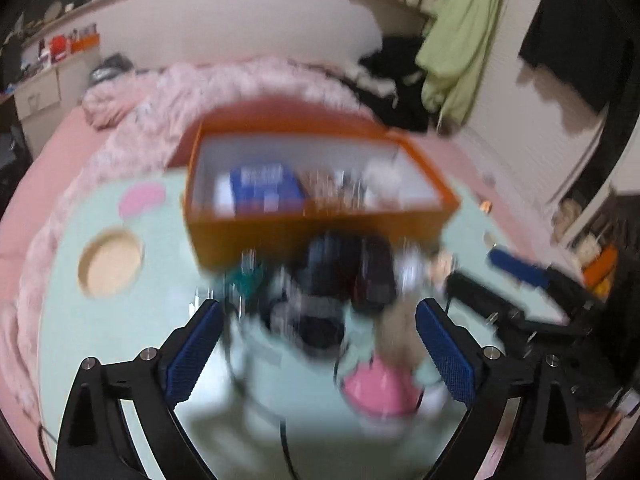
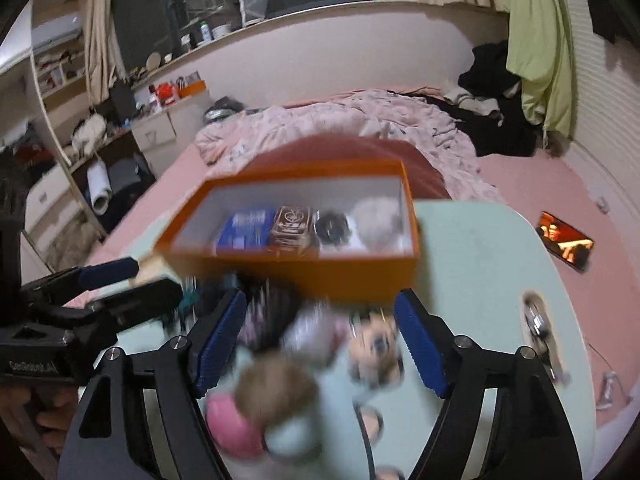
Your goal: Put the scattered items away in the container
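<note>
My left gripper (image 1: pixel 320 344) is showing matte black angular arms with triangular cut-outs, silver round screws at the pivots and ribbed blue pads on the fingers (image 1: pixel 192 354). My right gripper (image 2: pixel 320 344) is looking the same: black frame, silver screws, blue textured pads (image 2: pixel 420 348). In the right wrist view the left gripper's black body is carrying small pale lettering, too blurred to read.
</note>
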### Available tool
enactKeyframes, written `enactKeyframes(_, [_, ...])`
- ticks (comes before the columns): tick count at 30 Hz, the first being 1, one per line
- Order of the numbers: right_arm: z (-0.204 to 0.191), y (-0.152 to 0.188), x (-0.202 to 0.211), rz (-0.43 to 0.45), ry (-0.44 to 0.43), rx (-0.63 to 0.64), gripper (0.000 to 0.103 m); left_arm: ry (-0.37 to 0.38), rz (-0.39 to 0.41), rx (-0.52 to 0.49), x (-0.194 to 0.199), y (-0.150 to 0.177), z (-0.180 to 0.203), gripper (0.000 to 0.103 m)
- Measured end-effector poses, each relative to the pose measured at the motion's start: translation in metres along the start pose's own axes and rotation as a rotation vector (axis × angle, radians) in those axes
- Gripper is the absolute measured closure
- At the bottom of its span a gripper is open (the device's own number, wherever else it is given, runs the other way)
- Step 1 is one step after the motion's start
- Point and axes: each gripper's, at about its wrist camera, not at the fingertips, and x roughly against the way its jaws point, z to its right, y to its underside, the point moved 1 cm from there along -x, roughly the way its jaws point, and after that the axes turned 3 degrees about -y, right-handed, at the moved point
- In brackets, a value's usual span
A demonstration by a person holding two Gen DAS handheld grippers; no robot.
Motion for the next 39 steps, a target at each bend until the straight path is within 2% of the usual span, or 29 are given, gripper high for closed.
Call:
enactKeyframes(3, [0.002, 0.022, 0.006, -0.017, 0.041, 0.010, 0.026, -0.082, 0.007, -0.014, 0.003, 0.022, 0.001, 0.006])
enactKeyframes(8, [0.010, 0.049, 0.002, -0.051, 0.115, 0.028, 0.026, -0.112, -0.009, -0.029, 0.006, 0.042, -0.001, 0.006])
enactKeyframes(11, [0.020, 0.056, -0.008, -0.103, 0.112, 0.004, 0.026, -0.122, -0.054, -0.010, -0.006, 0.049, -0.010, 0.006])
enactKeyframes(12, [0.023, 0.059, -0.011, -0.117, 0.115, -0.011, 0.026, -0.133, -0.069, 0.002, -0.010, 0.051, -0.012, 0.002])
enactKeyframes(14, [0.023, 0.060, -0.014, -0.126, 0.144, -0.005, 0.019, -0.198, -0.062, -0.008, -0.014, 0.053, -0.014, 0.001])
enactKeyframes(15, [0.021, 0.060, -0.016, -0.133, 0.158, 0.011, 0.018, -0.222, -0.062, -0.022, -0.017, 0.053, -0.012, 0.000])
enactKeyframes(18, [0.018, 0.062, -0.020, -0.153, 0.159, 0.035, 0.002, -0.214, -0.035, -0.039, -0.016, 0.054, -0.011, 0.000])
enactKeyframes(19, [0.018, 0.063, -0.021, -0.159, 0.156, 0.035, 0.000, -0.212, -0.026, -0.042, -0.016, 0.055, -0.011, 0.000])
enactKeyframes(39, [0.017, 0.064, -0.018, -0.151, 0.146, 0.027, 0.001, -0.208, -0.019, -0.042, -0.015, 0.057, -0.011, 0.000])
